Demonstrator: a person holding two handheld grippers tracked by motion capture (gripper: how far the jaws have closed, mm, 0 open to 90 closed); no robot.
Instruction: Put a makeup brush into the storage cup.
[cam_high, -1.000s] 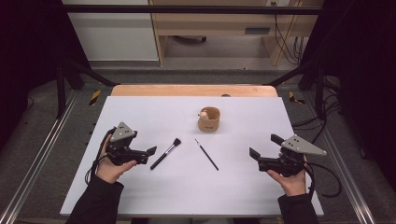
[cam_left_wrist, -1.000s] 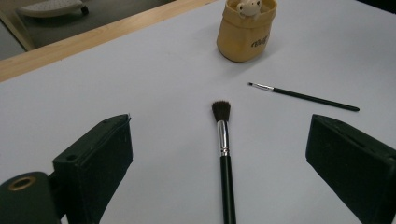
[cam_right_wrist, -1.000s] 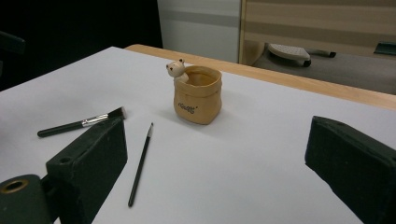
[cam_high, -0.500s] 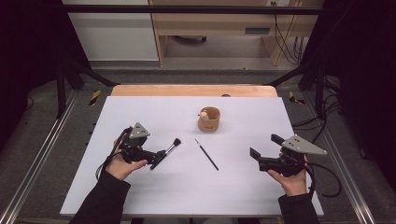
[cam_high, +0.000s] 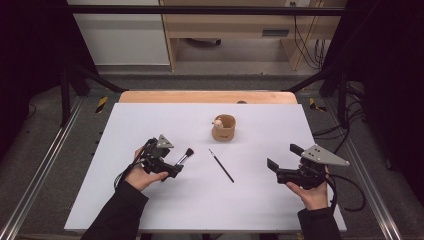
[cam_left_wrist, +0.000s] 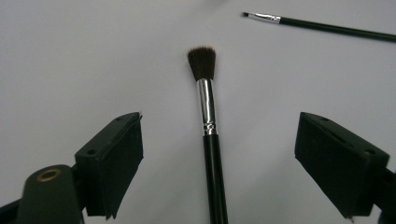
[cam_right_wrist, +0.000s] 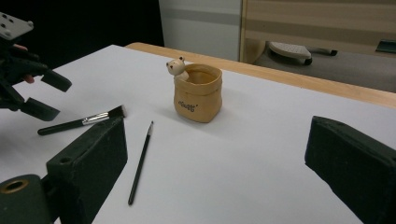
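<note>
A black-handled makeup brush (cam_left_wrist: 208, 121) lay flat on the white table (cam_high: 150, 210), its handle midway between the left gripper's (cam_high: 172, 169) jaws, touching neither. Those jaws stood wide and had just been closing a little. Beyond its bristles lay a thin paintbrush (cam_left_wrist: 317, 25). The right gripper (cam_high: 274, 170) hovered wide open, holding nothing, facing a tan bear cup (cam_right_wrist: 197, 92).

- The thin brush (cam_high: 221, 165) lies between the hand-held grippers, on open tabletop (cam_high: 150, 120).
- The pouch-shaped cup (cam_high: 223, 127) blocks the far centre; bare sheet all round.
</note>
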